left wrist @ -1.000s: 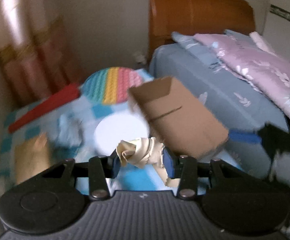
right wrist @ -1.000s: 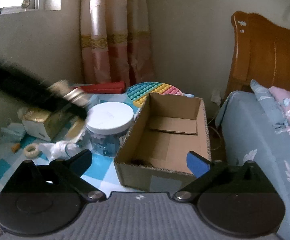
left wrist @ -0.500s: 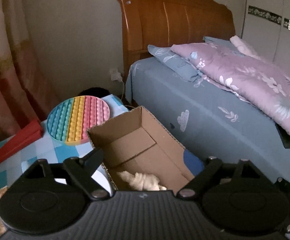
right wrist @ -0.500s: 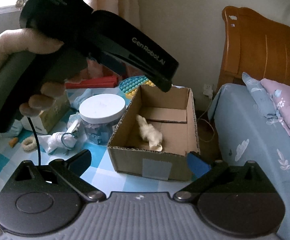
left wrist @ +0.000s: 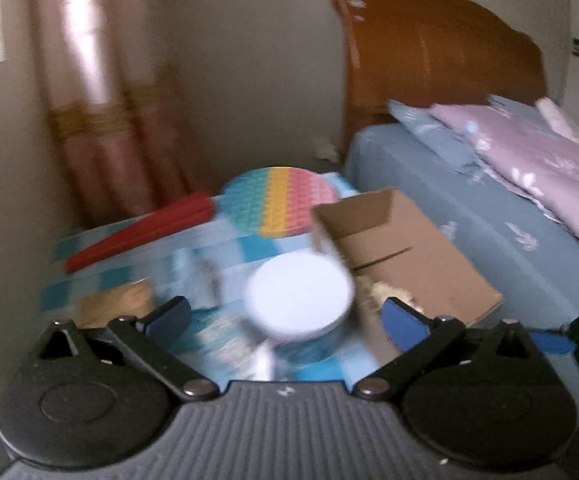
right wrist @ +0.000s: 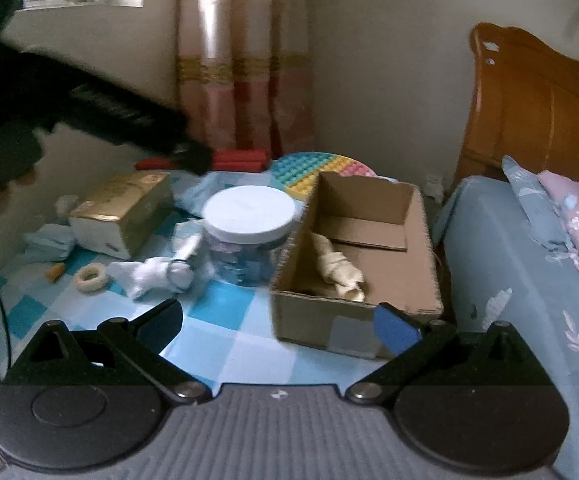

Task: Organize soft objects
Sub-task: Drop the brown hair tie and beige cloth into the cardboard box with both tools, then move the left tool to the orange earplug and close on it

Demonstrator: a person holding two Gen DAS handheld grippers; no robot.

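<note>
A cream rolled cloth (right wrist: 339, 268) lies inside the open cardboard box (right wrist: 417, 280) on the checked table; it shows blurred in the left wrist view (left wrist: 385, 294) in the box (left wrist: 421, 256). A white crumpled cloth (right wrist: 149, 276) with a dark ring lies left of the white-lidded jar (right wrist: 247, 236). Pale blue cloths (right wrist: 47, 242) lie by the gold box (right wrist: 125, 212). My left gripper (left wrist: 285, 320) is open and empty above the jar (left wrist: 299, 300); its body shows in the right wrist view (right wrist: 89, 108). My right gripper (right wrist: 277, 330) is open and empty, in front of the box.
A rainbow pop-it mat (right wrist: 313, 170) and a red flat case (right wrist: 229, 160) lie at the table's back. A tape ring (right wrist: 91, 278) and a small orange piece (right wrist: 55, 272) lie front left. A bed (right wrist: 529, 280) with a wooden headboard stands right.
My left gripper let go of the cream cloth into the box, then swung back left over the jar. My right gripper stayed open and shifted little.
</note>
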